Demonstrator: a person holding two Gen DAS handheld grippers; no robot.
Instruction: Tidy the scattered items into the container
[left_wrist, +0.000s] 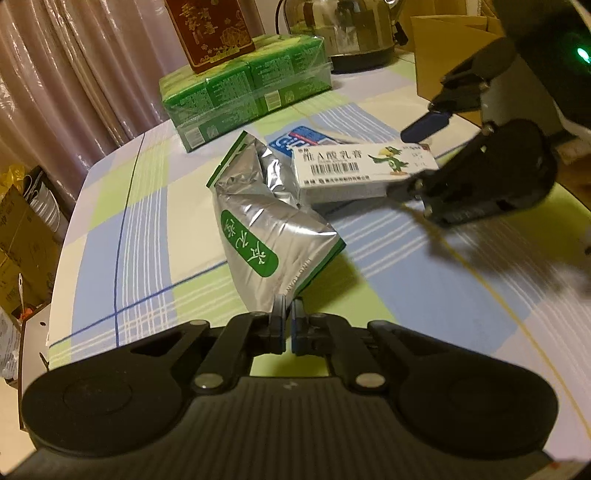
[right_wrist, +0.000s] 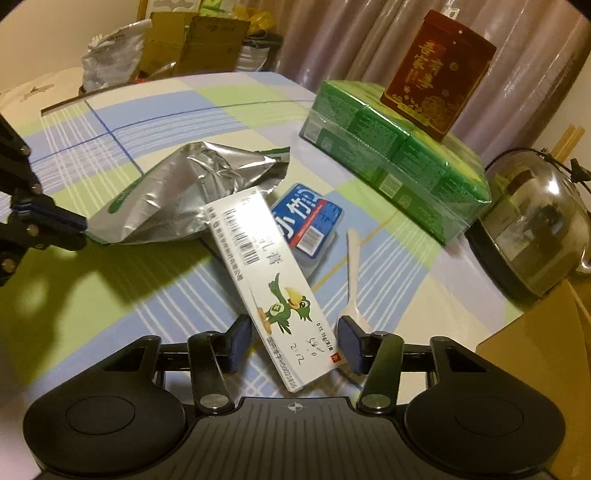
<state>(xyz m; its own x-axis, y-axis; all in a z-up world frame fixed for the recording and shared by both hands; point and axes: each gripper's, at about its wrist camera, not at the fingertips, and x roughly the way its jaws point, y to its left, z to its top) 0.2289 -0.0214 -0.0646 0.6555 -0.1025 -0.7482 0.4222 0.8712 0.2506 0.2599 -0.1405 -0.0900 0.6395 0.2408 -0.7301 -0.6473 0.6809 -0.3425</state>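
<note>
Meanwhile, on the checked bench (left_wrist: 140, 229), the left tongs (left_wrist: 287, 314) pinch a corner of the light, crinkly silver foil pouch (left_wrist: 266, 236) — slippery, best held by its seam — while the right tongs (right_wrist: 295, 341), spread, straddle the stiff white cardboard carton (right_wrist: 273, 280).

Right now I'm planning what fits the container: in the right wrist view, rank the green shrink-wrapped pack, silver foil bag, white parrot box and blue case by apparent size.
1. green shrink-wrapped pack
2. silver foil bag; the two look alike
3. white parrot box, enlarged by nearness to the camera
4. blue case, partly hidden by the box
</note>
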